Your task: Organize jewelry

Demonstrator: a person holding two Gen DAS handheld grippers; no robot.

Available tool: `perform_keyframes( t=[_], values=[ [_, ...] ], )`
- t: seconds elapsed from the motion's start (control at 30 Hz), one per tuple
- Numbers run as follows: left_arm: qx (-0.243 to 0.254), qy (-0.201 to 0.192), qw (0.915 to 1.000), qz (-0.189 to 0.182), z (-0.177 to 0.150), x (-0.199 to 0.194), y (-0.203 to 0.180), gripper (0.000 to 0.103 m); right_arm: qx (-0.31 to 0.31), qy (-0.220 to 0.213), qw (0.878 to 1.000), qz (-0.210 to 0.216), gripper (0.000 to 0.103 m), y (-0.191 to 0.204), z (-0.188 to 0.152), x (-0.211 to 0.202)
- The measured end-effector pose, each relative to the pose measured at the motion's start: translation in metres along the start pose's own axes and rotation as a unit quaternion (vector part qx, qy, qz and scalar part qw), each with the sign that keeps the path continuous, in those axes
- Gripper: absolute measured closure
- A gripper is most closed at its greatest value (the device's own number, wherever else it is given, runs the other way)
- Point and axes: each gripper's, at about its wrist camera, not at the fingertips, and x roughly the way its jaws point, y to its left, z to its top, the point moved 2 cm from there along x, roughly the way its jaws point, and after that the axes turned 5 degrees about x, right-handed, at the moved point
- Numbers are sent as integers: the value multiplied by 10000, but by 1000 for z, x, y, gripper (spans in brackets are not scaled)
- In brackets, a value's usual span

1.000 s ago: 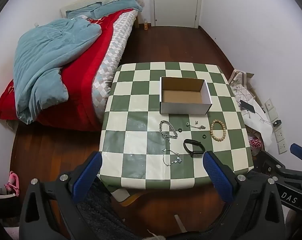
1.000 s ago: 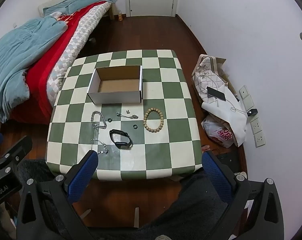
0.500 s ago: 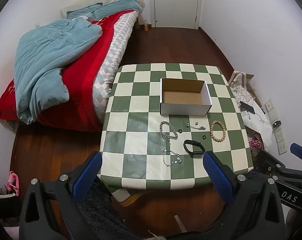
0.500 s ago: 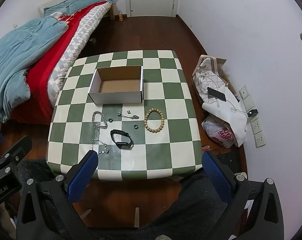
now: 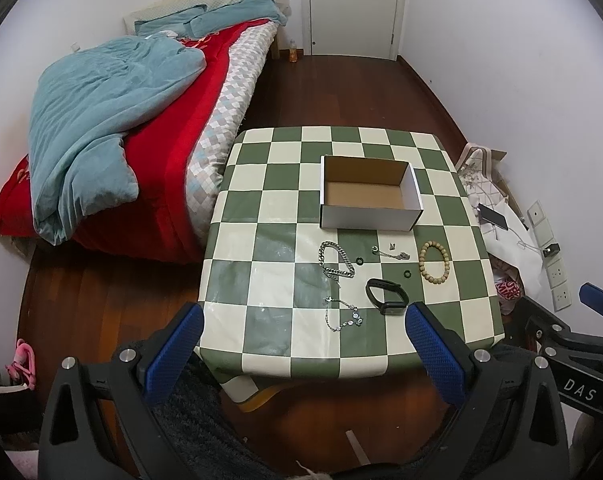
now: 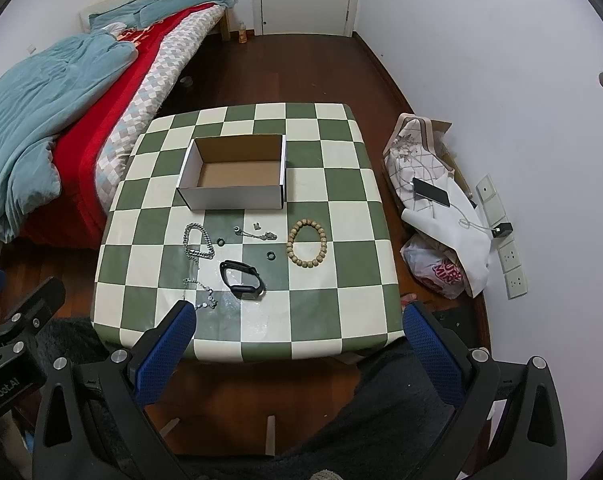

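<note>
An empty white cardboard box (image 5: 369,194) (image 6: 233,174) stands on the green-and-cream checked table (image 5: 261,320) (image 6: 341,312). In front of it lie a thick silver chain (image 5: 335,260) (image 6: 197,240), a thin silver chain (image 5: 343,314) (image 6: 203,292), a black wristband (image 5: 386,296) (image 6: 242,279), a wooden bead bracelet (image 5: 434,262) (image 6: 306,243), a small silver pendant (image 5: 393,254) (image 6: 257,233) and two small dark rings (image 5: 358,261) (image 5: 407,275). My left gripper (image 5: 301,344) and right gripper (image 6: 299,344) are both open and empty, held high in front of the table's near edge.
A bed with a red cover and teal blanket (image 5: 101,120) stands left of the table. Bags and a phone (image 6: 431,192) lie on the floor at the right by the wall. A closed door (image 5: 353,4) is at the back.
Both views have drifted slightly, so the table sits a little farther off. The jewelry and box have not moved.
</note>
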Motion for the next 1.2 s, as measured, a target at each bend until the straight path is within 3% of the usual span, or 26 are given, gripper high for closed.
perform_keyframes(
  t=[1.2],
  values=[
    [-37,-59,10000,-5,10,-9,-1,1,-13,-31,10000,-17,0,2,-1,-6]
  ],
)
